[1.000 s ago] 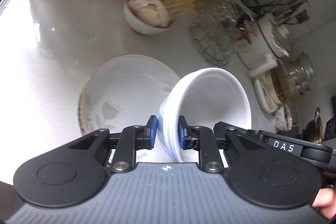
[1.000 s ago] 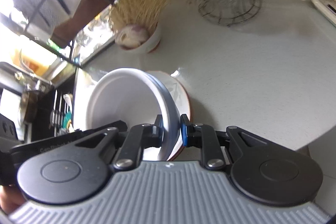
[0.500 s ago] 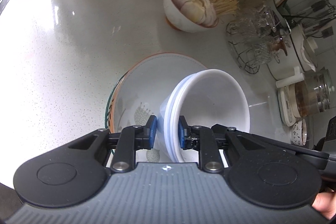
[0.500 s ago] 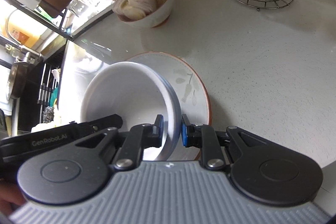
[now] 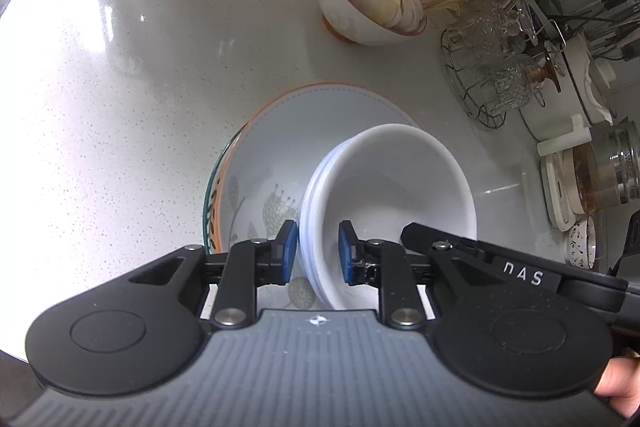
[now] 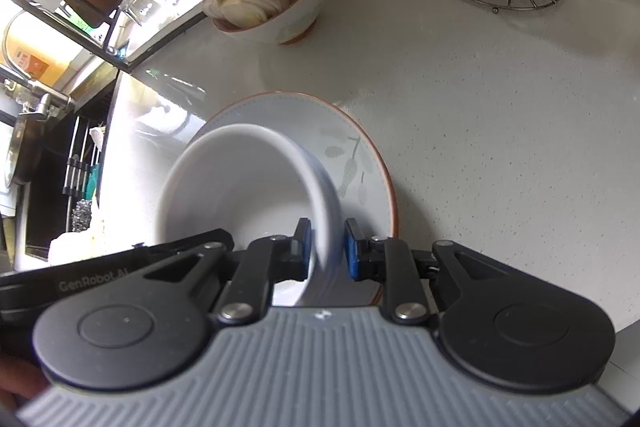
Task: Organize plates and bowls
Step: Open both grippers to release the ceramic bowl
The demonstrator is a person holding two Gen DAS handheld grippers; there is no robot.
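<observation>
Stack of white bowls (image 5: pixel 390 187) gripped at opposite rims by left gripper (image 5: pixel 318 251) and right gripper (image 6: pixel 327 247), presumably to share the load. Held tilted, low over the plates (image 5: pixel 280 131) on the bench (image 5: pixel 120 87); contact not confirmable.

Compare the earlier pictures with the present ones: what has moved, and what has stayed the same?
The stack of white bowls has come down onto the orange-rimmed leaf-patterned plate. Unchanged: left gripper and right gripper each still clamp the rim; noodle bowl unmoved.
</observation>
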